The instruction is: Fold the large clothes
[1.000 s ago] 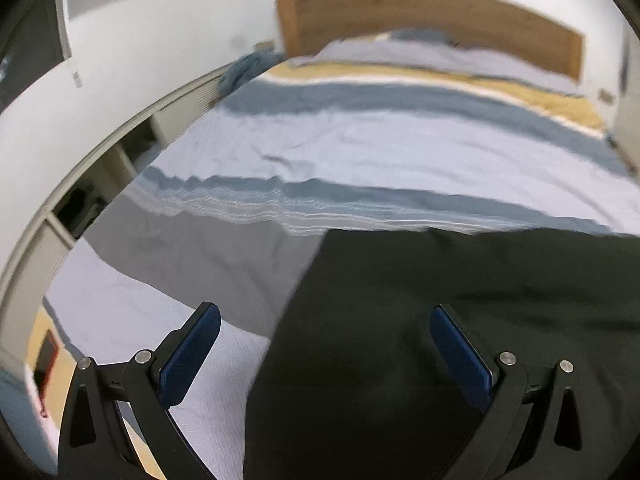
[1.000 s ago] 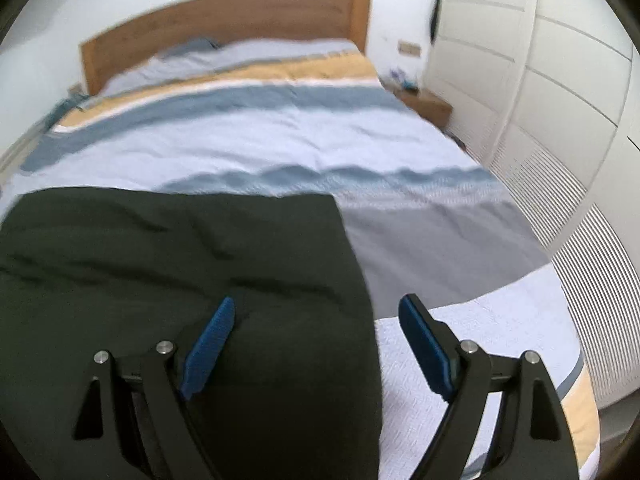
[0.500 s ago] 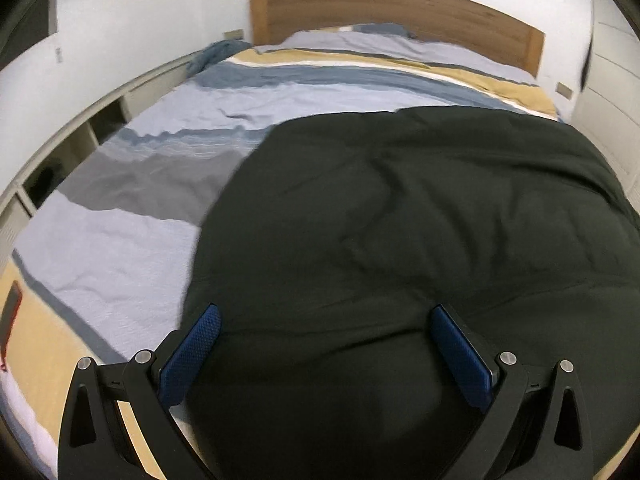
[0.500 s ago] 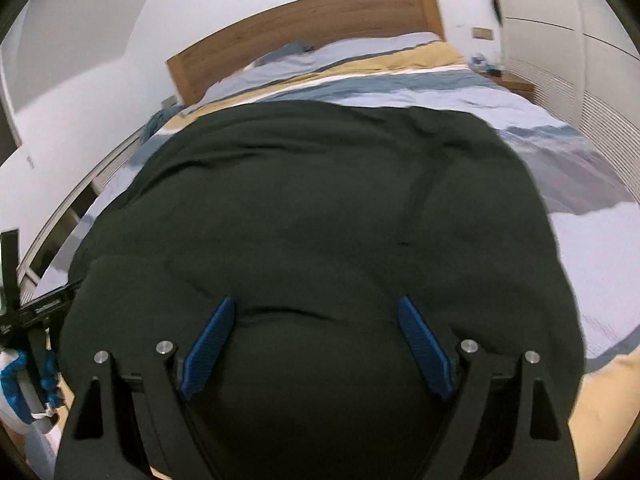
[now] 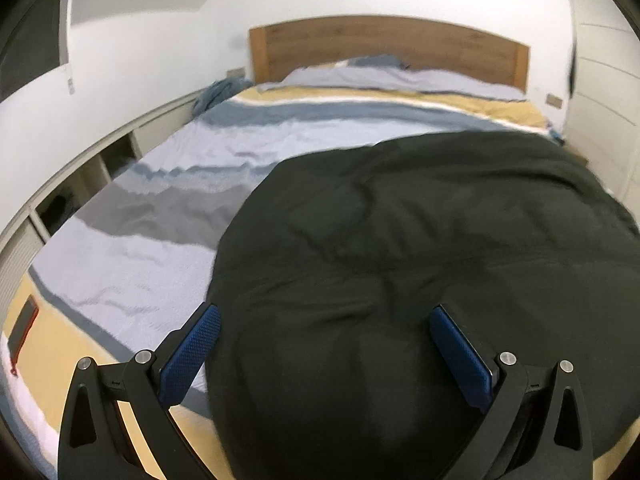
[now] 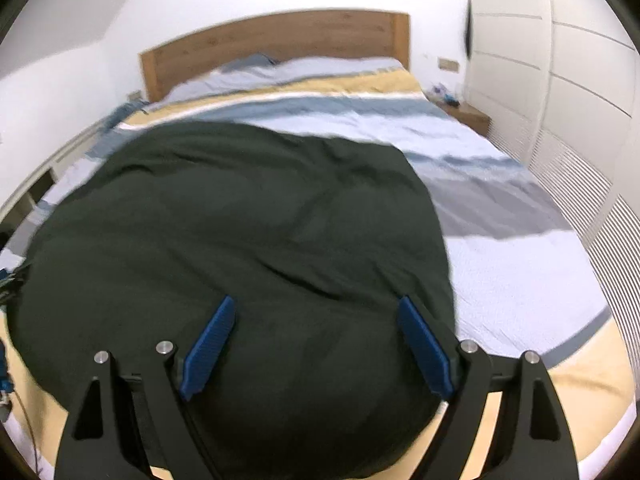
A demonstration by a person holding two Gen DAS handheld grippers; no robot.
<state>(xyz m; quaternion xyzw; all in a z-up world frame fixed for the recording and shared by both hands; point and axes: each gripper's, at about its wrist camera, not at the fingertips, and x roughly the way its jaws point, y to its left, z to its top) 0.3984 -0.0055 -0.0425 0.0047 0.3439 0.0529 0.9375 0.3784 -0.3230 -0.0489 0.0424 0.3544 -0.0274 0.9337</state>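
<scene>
A large dark green garment [image 5: 420,248] lies spread flat on the striped bed; it also shows in the right wrist view [image 6: 248,232]. My left gripper [image 5: 324,320] is open and empty, hovering above the garment's near left part; its left finger is over the garment's left edge. My right gripper [image 6: 316,312] is open and empty above the garment's near right part, its right finger close to the right edge. The garment's near hem is hidden behind both grippers.
The bed [image 5: 168,184] has blue, grey, white and yellow stripes and a wooden headboard [image 5: 384,48]. White shelving [image 5: 80,168] runs along the left wall. White wardrobe doors [image 6: 560,92] and a small nightstand [image 6: 468,116] stand on the right.
Both grippers pulled back and rose from low near the garment, so both views tilted to take in the whole garment and bed. Both stayed open. The garment lies as before.
</scene>
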